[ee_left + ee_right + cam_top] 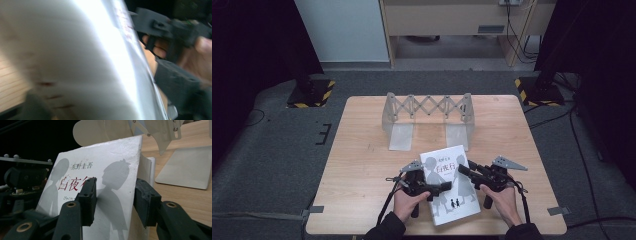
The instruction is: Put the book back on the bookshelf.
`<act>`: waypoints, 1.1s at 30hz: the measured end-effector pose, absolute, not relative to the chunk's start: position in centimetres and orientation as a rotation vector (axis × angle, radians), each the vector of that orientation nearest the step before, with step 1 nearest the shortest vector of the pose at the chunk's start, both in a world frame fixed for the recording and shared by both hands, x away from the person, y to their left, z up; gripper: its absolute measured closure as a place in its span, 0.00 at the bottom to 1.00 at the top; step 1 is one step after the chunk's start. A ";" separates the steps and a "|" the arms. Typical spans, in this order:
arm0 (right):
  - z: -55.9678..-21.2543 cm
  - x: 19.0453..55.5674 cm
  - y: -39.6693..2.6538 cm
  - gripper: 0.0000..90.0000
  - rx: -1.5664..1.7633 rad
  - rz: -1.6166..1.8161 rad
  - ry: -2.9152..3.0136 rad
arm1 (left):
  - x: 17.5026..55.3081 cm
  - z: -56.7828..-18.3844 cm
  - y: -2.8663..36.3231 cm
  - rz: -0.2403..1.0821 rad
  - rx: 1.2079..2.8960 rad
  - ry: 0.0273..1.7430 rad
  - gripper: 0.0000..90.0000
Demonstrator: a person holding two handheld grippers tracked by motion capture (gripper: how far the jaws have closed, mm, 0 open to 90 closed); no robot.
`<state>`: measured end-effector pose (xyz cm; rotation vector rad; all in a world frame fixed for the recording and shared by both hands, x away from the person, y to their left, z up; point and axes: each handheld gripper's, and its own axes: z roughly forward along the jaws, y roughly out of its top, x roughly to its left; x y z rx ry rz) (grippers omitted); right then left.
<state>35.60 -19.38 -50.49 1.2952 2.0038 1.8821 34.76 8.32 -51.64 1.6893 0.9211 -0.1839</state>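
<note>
Nearest the person, both hands hold a white book at the table's near edge: the right gripper is clamped across its right side, while the left gripper rests at its left edge, jaws parted, grip unclear. Judging by this, the book is being lifted; next it likely goes upright into the folding metal bookstand at the far side, across bare wood between.

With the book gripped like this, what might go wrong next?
1. The right tool pinches the book near one edge, so it may pivot or slip.
2. The left tool sits against the other side; its hold is unclear in the blurred left gripper view.
3. The folding metal bookend stands close beyond and could be knocked.
</note>
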 end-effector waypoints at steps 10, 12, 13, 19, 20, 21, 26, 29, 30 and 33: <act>-50.7 35.7 -19.7 0.61 1.337 1.892 2.003 | 34.8 -52.0 8.7 -0.242 1.623 0.944 0.35; -50.7 35.7 -19.7 0.61 1.338 1.894 2.004 | 34.8 -52.0 8.8 -0.255 1.613 0.943 0.37; -50.6 35.7 -19.8 0.61 1.337 1.908 2.013 | 34.8 -52.0 8.8 -0.272 1.602 0.938 0.41; -50.6 35.8 -20.0 0.60 1.325 1.916 2.022 | 34.8 -51.9 9.1 -0.319 1.571 0.962 0.46; -50.7 35.9 -20.0 0.59 1.320 1.917 2.031 | 34.9 -51.9 9.1 -0.329 1.568 0.968 0.47; -50.7 35.9 -20.0 0.59 1.316 1.920 2.038 | 34.9 -51.8 9.2 -0.342 1.563 0.976 0.48; -50.5 36.0 -20.8 0.50 1.313 1.918 2.041 | 34.8 -51.0 9.4 -0.333 1.567 0.967 0.51; -50.3 36.1 -22.1 0.47 1.323 1.920 1.986 | 34.7 -50.4 9.7 -0.320 1.565 0.961 0.54; -50.3 36.2 -22.5 0.46 1.327 1.912 1.969 | 34.7 -50.0 9.9 -0.304 1.564 0.956 0.54; -50.4 36.2 -23.8 0.45 1.351 1.818 1.933 | 34.7 -48.7 10.7 -0.235 1.566 0.938 0.56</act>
